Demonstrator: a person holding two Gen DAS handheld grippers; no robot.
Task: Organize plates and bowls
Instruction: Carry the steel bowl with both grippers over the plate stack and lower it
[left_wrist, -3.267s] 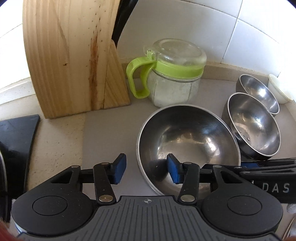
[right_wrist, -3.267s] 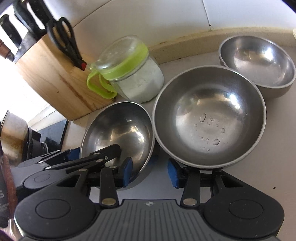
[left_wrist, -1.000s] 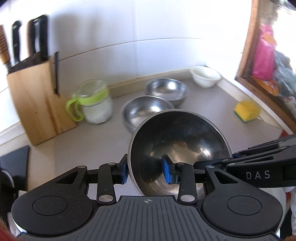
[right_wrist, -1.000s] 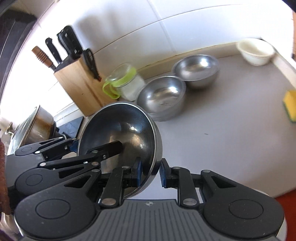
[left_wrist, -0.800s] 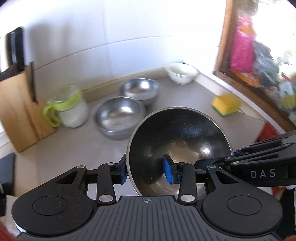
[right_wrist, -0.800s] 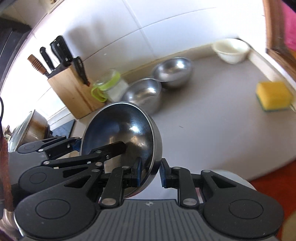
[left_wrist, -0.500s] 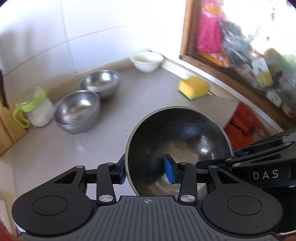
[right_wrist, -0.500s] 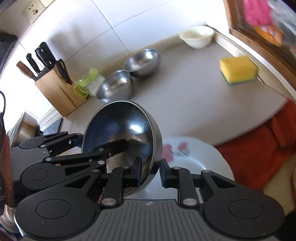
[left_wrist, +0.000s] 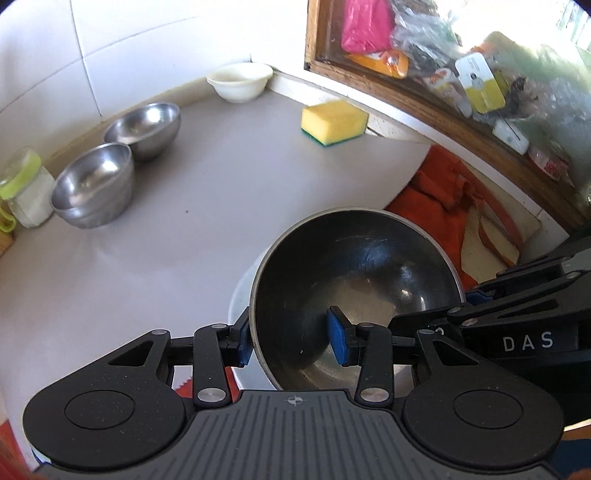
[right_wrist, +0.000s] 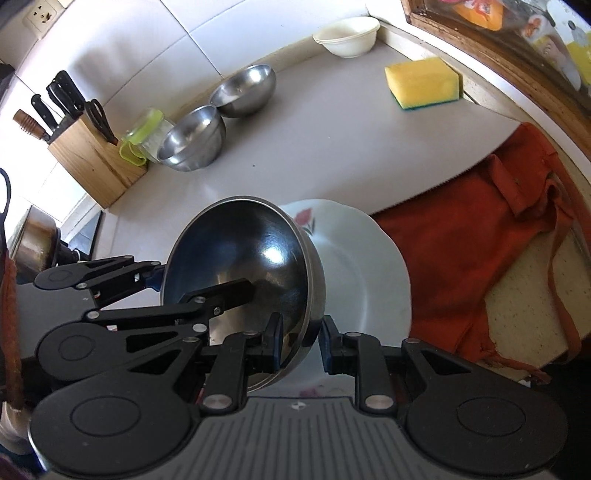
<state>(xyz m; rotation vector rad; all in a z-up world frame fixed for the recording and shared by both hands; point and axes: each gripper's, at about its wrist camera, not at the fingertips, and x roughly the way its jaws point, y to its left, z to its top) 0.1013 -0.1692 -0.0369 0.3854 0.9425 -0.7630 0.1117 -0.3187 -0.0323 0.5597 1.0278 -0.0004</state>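
The steel bowl (left_wrist: 354, 291) is hanging tilted over the white flowered plate (right_wrist: 362, 273) at the counter's front edge, both grippers on its rim. The left gripper (left_wrist: 291, 338) is straddling the near wall, outer pad touching, inner pad standing clear. The right gripper (right_wrist: 301, 345) is opening its jaws with the rim between them, outer pad already off. Plenty of bare grey counter (left_wrist: 207, 206) is lying open behind, with two nested-looking steel bowls (right_wrist: 218, 125), a white bowl (right_wrist: 347, 37) and a yellow sponge (right_wrist: 423, 86) sitting along the tiled wall. An orange cloth (right_wrist: 480, 258) is draping to the right.
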